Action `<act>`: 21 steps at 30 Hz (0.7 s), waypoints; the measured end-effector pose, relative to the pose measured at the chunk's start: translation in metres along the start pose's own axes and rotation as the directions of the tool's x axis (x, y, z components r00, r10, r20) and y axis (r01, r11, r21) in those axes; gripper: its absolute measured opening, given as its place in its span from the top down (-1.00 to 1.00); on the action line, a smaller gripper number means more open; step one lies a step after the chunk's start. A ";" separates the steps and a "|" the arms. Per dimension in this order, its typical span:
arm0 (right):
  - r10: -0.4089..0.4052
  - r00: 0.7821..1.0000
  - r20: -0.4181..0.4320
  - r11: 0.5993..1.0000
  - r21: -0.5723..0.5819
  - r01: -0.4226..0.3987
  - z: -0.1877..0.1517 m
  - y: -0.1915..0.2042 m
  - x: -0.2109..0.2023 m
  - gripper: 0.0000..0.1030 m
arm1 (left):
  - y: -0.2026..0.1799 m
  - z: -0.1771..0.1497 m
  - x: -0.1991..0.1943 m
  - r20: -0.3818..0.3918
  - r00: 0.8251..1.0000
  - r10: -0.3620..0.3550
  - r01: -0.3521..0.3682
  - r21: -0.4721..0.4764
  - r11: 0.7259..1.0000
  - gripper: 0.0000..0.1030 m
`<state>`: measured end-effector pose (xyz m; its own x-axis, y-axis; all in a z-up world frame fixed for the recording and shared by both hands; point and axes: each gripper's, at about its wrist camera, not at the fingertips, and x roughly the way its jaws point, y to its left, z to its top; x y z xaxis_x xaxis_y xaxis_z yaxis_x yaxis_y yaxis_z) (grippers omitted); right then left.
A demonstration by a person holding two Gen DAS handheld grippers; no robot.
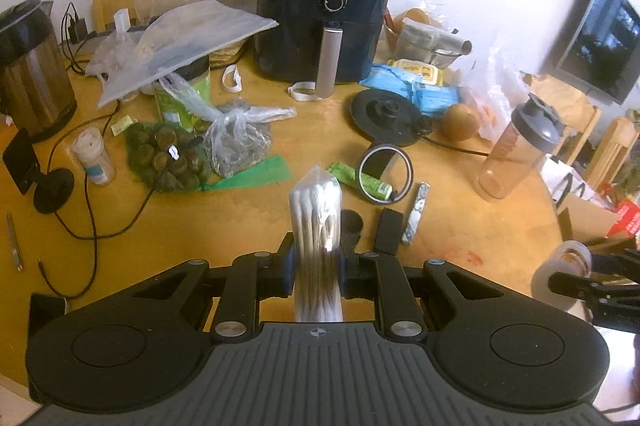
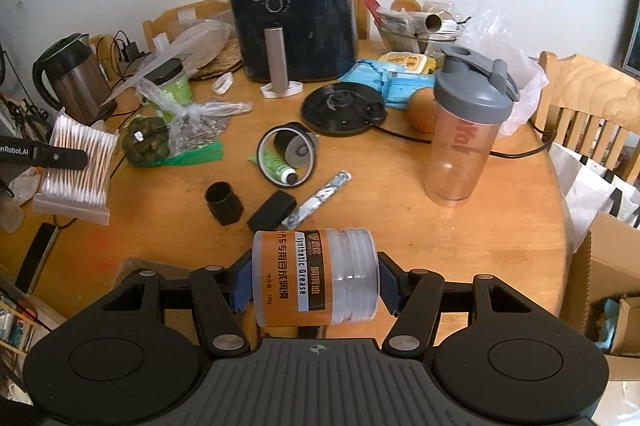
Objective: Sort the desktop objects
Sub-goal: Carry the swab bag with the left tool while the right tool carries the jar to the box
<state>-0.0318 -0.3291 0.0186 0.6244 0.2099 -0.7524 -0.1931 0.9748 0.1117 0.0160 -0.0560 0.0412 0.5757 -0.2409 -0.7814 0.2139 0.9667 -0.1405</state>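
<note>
Left gripper (image 1: 316,266): clamped tight on the bag of cotton swabs (image 1: 316,226), blue pads pressing both flat sides, the bag standing on end and held clear above the table (image 1: 200,246).
Same bag, right wrist view: there it is at the far left (image 2: 78,166), pinched by a black finger, hanging above the table's left edge.
Right gripper (image 2: 316,282): jaws spread wide but gripping, closed on the grease jar (image 2: 316,278), which lies sideways with its clear lid toward the right.
Jar position: lifted, above the near edge of the round table.
Small items just beyond the jar: black cap (image 2: 224,204), black block (image 2: 272,212) and a silvery strip (image 2: 318,200) in a loose row.
Centre: green tube (image 2: 276,168) lying inside a ring.
Right: shaker bottle (image 2: 466,130) upright, orange (image 2: 422,110) just behind it.
Far side: air fryer (image 2: 292,18) with wrapped flatbreads on top.
Left: kettle (image 2: 72,78) standing near the far edge.
</note>
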 end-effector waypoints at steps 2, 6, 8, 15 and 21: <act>0.006 1.000 -0.002 1.000 -0.005 -0.006 -0.001 0.006 -0.002 -0.24 | 0.002 -0.004 -0.003 -0.003 1.000 -0.008 0.008 -0.009 1.000 0.62; 0.017 1.000 -0.009 1.000 -0.016 -0.017 -0.003 0.015 -0.002 -0.24 | 0.000 -0.014 -0.008 -0.008 1.000 -0.017 0.017 0.012 1.000 0.62; 0.022 1.000 -0.013 1.000 -0.017 -0.022 -0.005 0.018 -0.001 -0.24 | -0.004 -0.020 -0.009 -0.007 1.000 -0.007 0.007 0.045 0.999 0.62; 0.036 0.998 -0.048 0.999 -0.020 -0.037 -0.008 0.024 0.007 -0.24 | -0.015 -0.035 -0.007 -0.041 0.999 -0.020 0.023 0.075 0.997 0.62; 0.049 0.996 -0.080 0.999 -0.018 -0.051 -0.010 0.024 0.015 -0.24 | -0.025 -0.046 -0.001 -0.104 0.993 -0.055 0.064 0.092 0.994 0.62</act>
<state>-0.0351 -0.3032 0.0035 0.5519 0.2507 -0.7954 -0.2382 0.9614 0.1378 -0.0263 -0.0757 0.0174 0.4778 -0.2832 -0.8316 0.3219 0.9372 -0.1342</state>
